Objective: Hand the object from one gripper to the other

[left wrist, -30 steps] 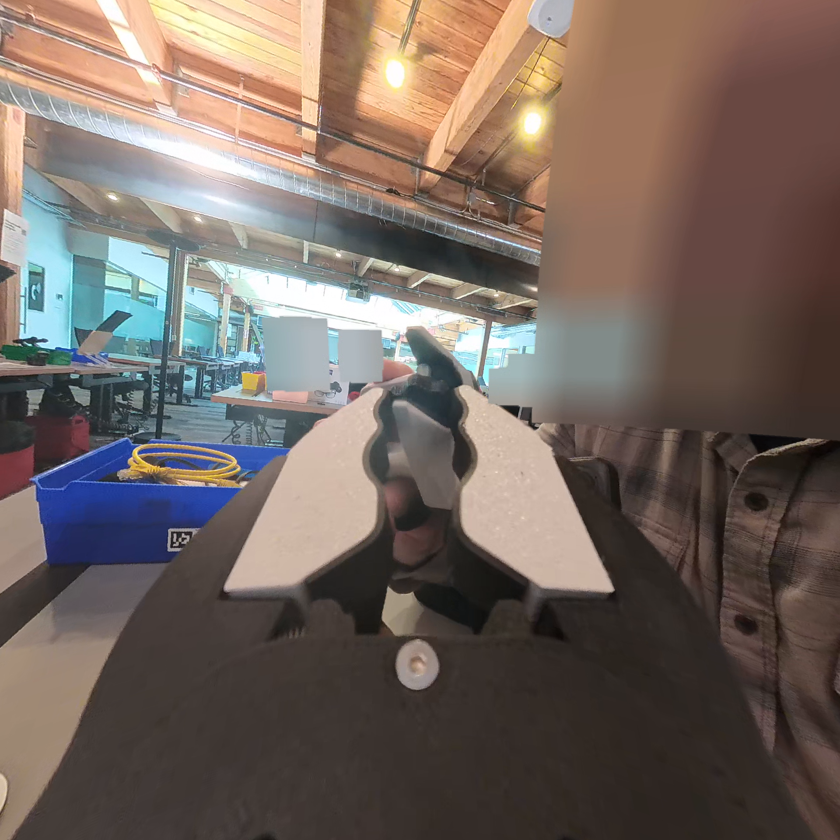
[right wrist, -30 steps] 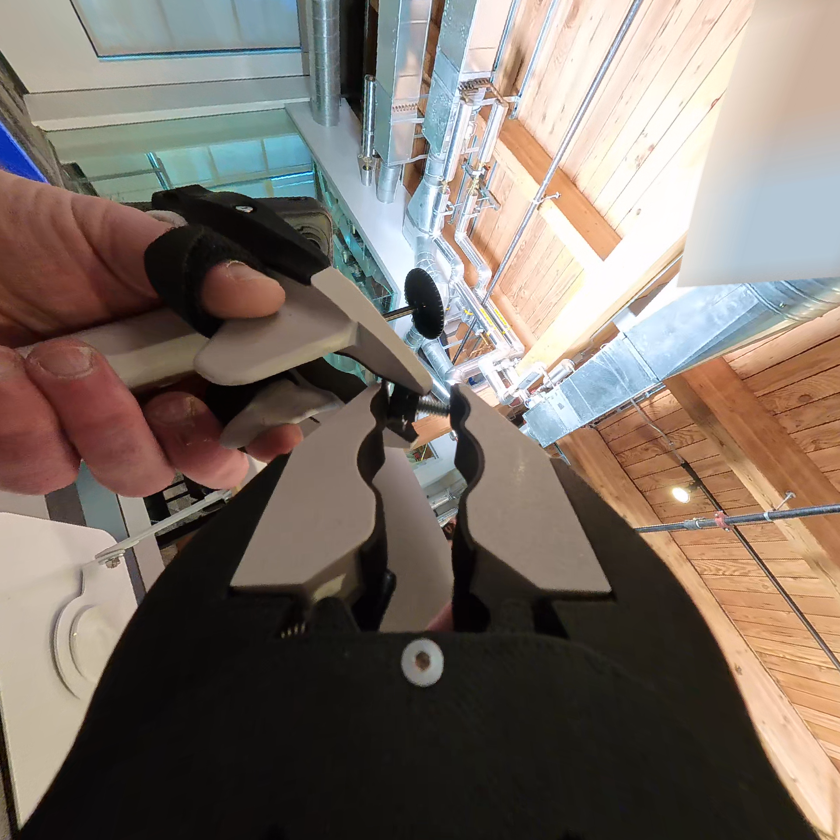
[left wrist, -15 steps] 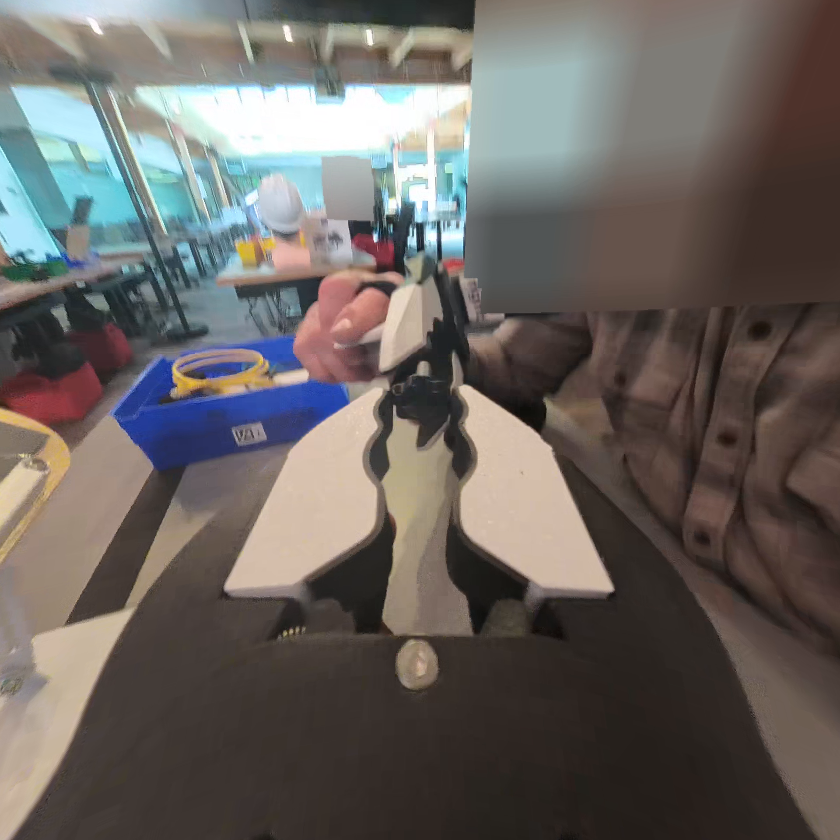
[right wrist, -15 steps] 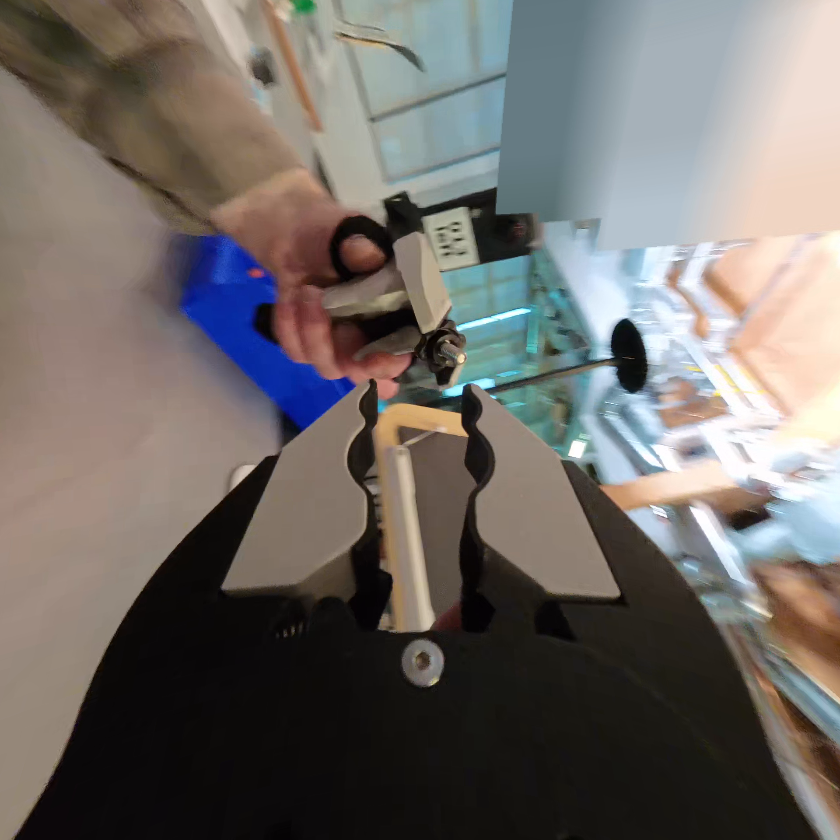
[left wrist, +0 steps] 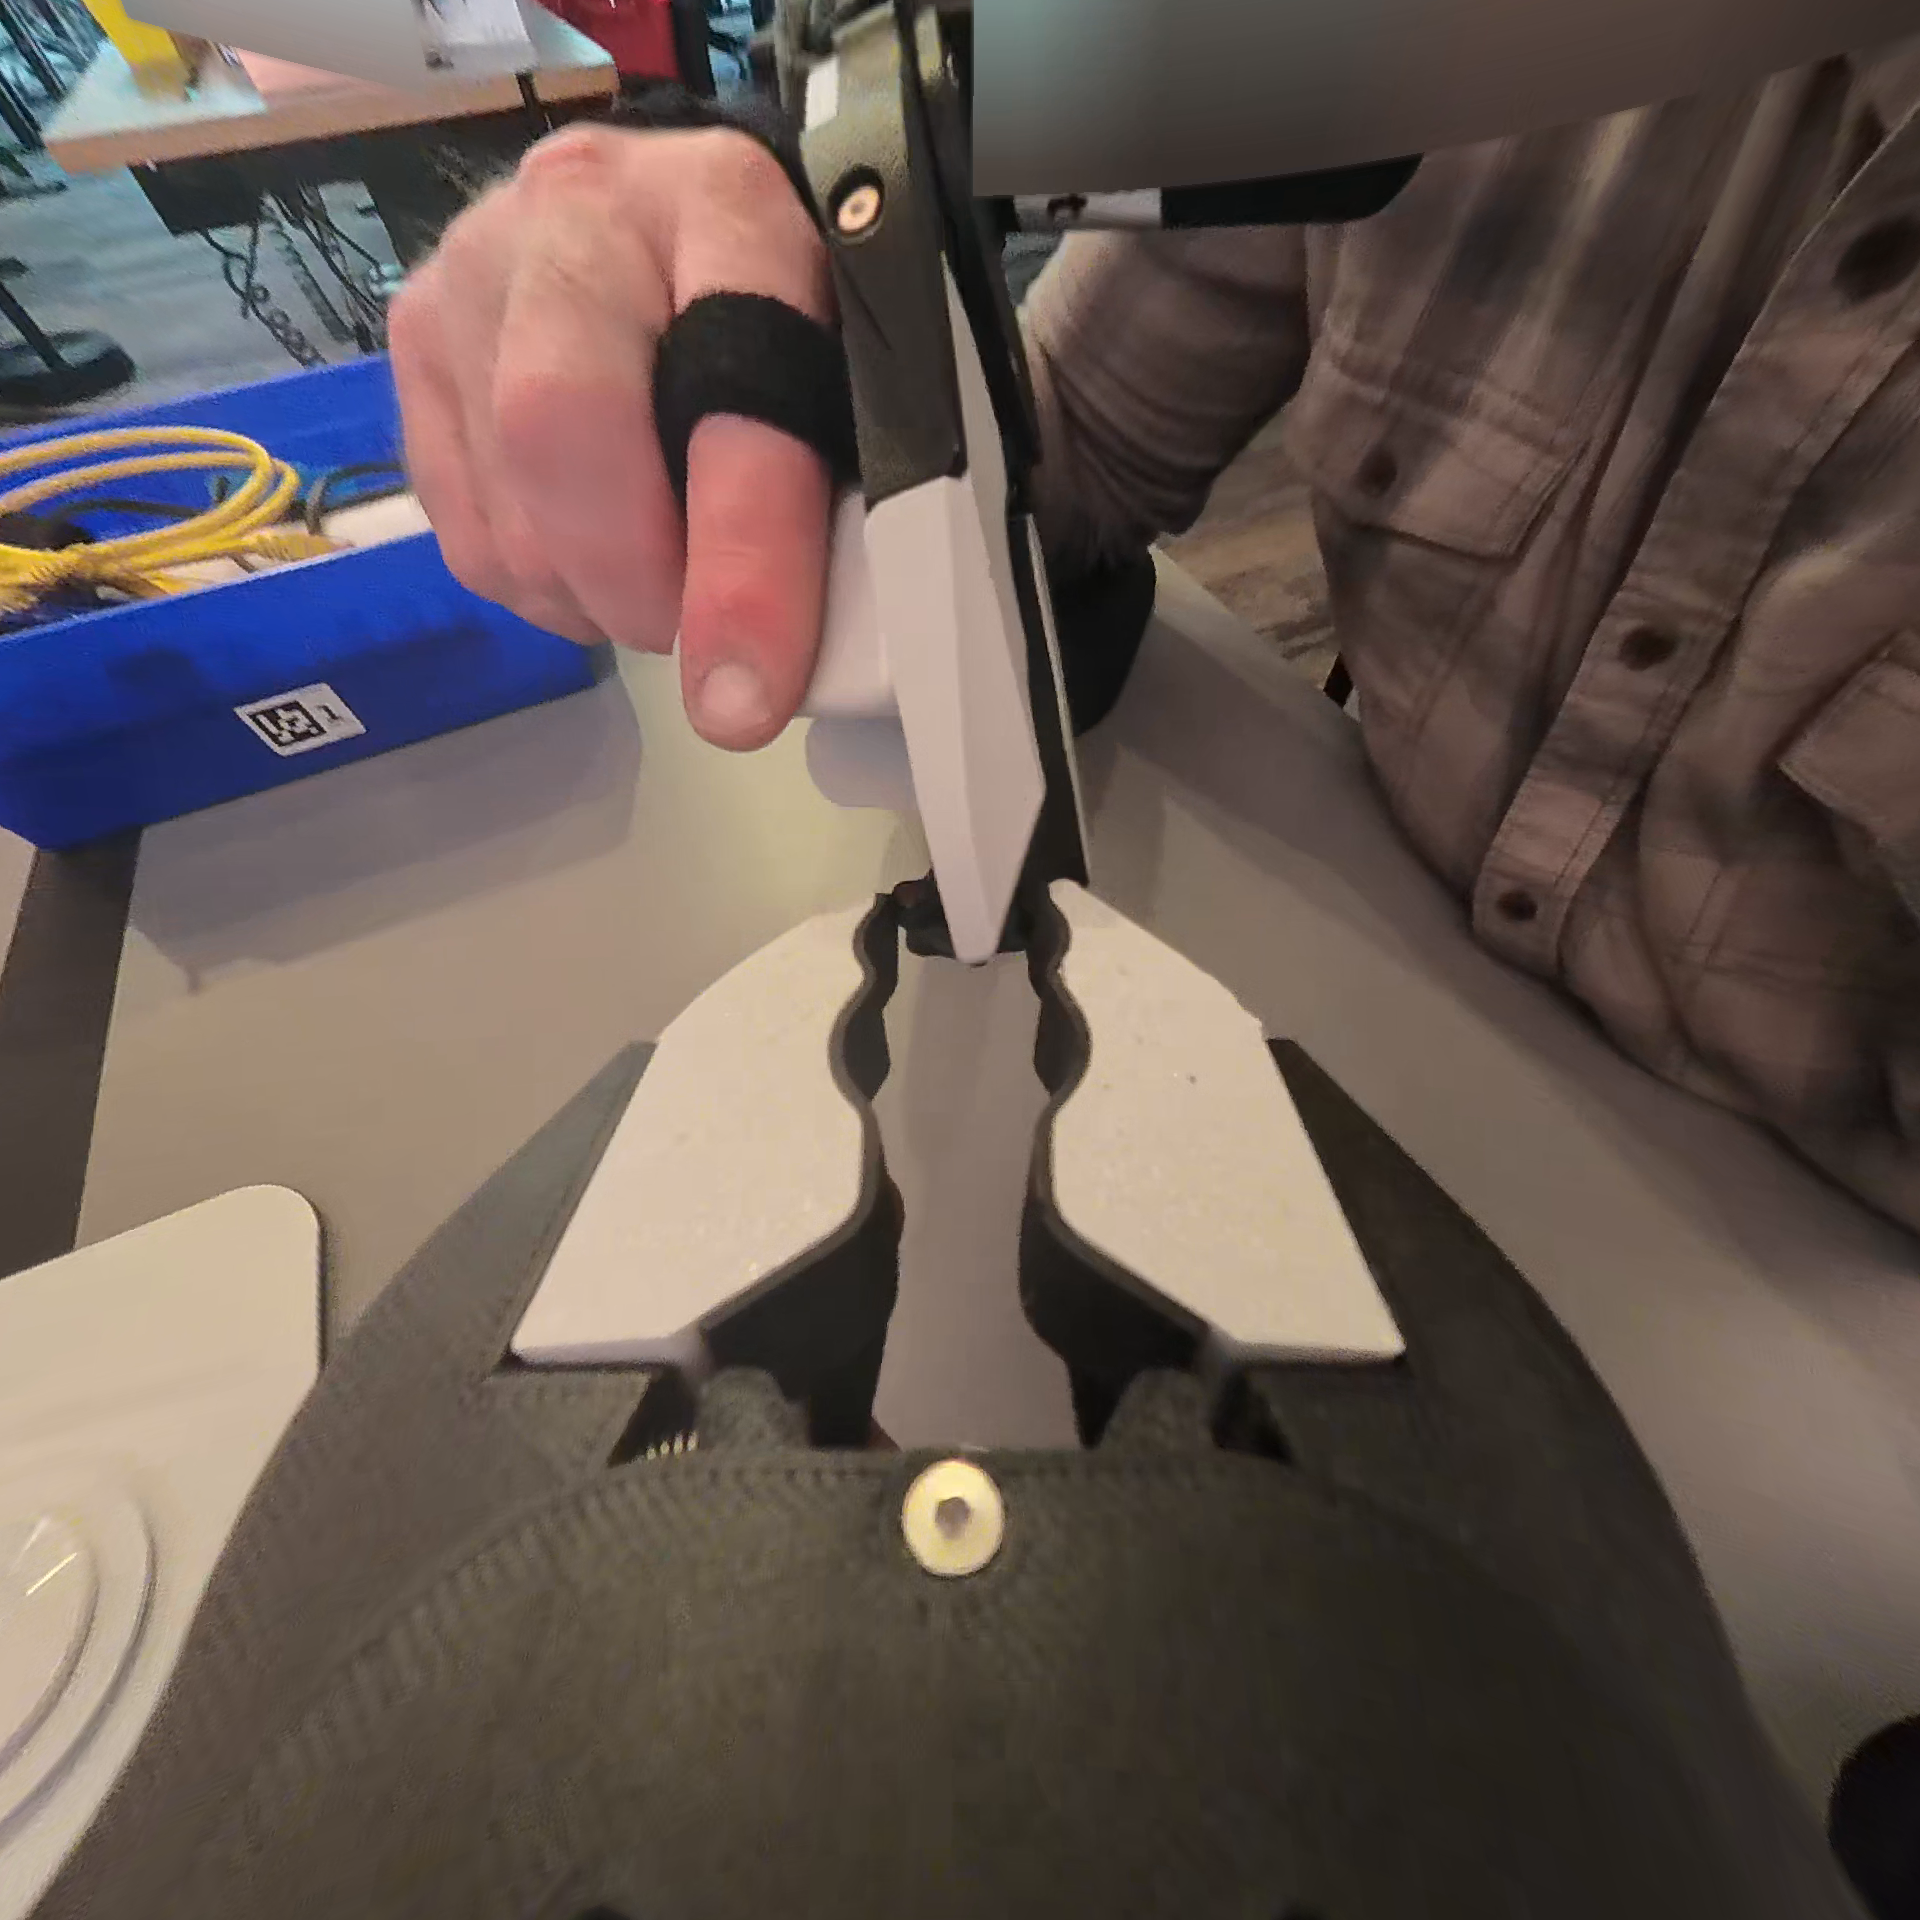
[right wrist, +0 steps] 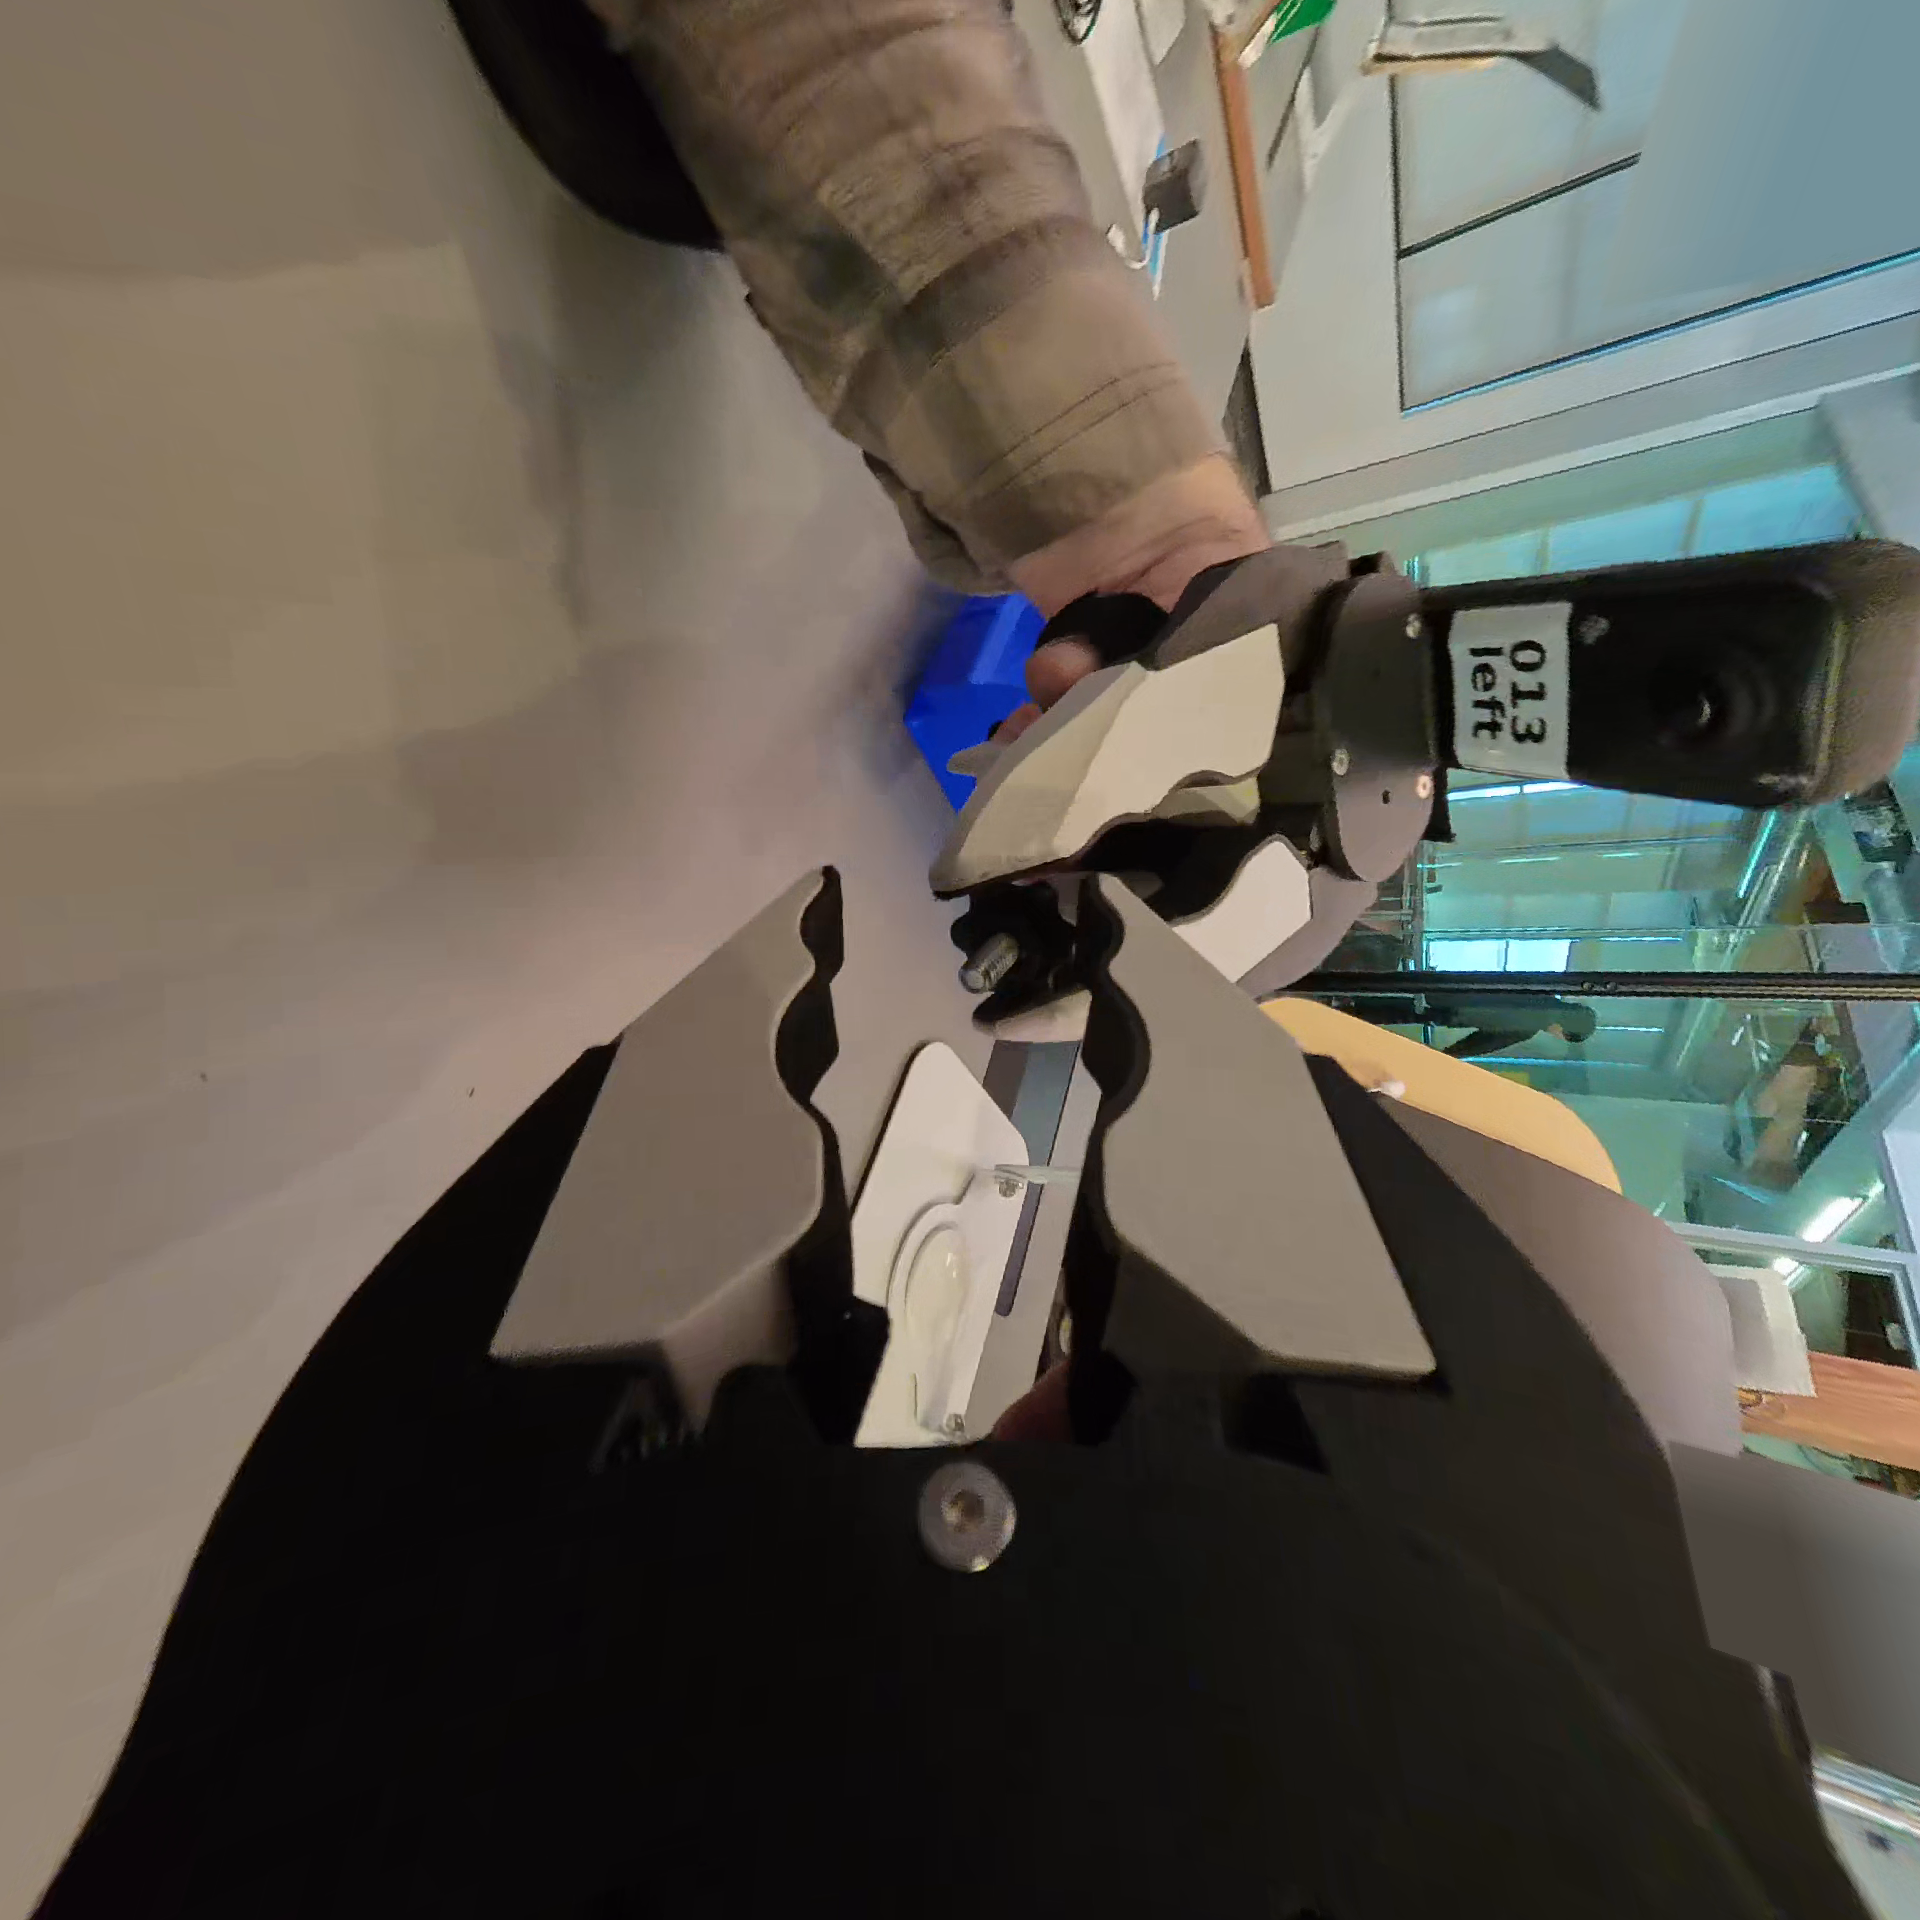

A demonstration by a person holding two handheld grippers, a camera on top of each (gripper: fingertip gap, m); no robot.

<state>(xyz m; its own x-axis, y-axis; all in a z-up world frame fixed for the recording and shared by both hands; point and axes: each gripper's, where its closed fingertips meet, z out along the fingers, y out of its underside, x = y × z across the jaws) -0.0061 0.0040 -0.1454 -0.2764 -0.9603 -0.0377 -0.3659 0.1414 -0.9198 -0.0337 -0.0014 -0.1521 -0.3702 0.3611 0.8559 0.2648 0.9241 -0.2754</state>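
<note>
The left gripper (left wrist: 966, 923) pinches the small black screw knob (right wrist: 1023, 961) at its very tips above the table (left wrist: 416, 1039), leaving the threaded end exposed, I'd say so the right gripper (right wrist: 966, 888), spread wide around it, can close on it.

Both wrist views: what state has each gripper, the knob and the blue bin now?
Left gripper: jaws shut on the small black knob with a metal threaded stud.
Right gripper: jaws open, tips beside the knob.
Black knob: held in the air, not yet passed.
Blue plastic bin: holds a coiled yellow cable.
</note>
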